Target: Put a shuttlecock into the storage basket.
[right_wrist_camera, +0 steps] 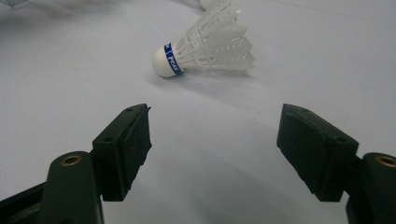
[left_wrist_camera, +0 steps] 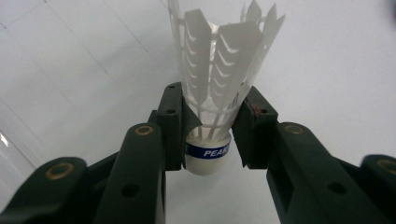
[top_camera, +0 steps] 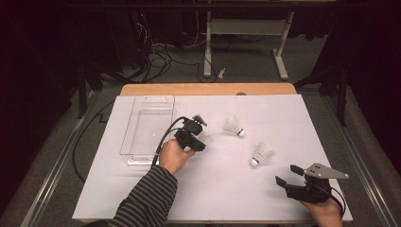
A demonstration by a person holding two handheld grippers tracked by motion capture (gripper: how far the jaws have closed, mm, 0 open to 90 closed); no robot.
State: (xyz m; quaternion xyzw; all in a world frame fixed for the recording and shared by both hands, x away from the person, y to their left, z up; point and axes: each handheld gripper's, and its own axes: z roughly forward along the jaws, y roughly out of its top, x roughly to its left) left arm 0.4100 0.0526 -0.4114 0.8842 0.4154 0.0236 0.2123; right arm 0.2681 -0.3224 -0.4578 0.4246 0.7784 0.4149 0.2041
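While your left gripper [left_wrist_camera: 208,135] clamps a white shuttlecock [left_wrist_camera: 219,88] low on its skirt, two more shuttlecocks lie loose on the white table cover [top_camera: 213,184].

You hold that shuttlecock with its cork nose toward your hand and its feathers pointing away, a blue band with lettering around the cork, and both pads press on the skirt's base just above the band; in the high view your left gripper [top_camera: 201,132] sits over the left middle of the table, just right of the clear plastic tray [top_camera: 146,125]. To its right lies a second shuttlecock [top_camera: 234,126], and nearer and farther right a third shuttlecock [top_camera: 261,154]. Your right gripper [top_camera: 289,174] rests at the near right corner, jaws spread wide with nothing between them, pointing toward the third shuttlecock [right_wrist_camera: 205,46].
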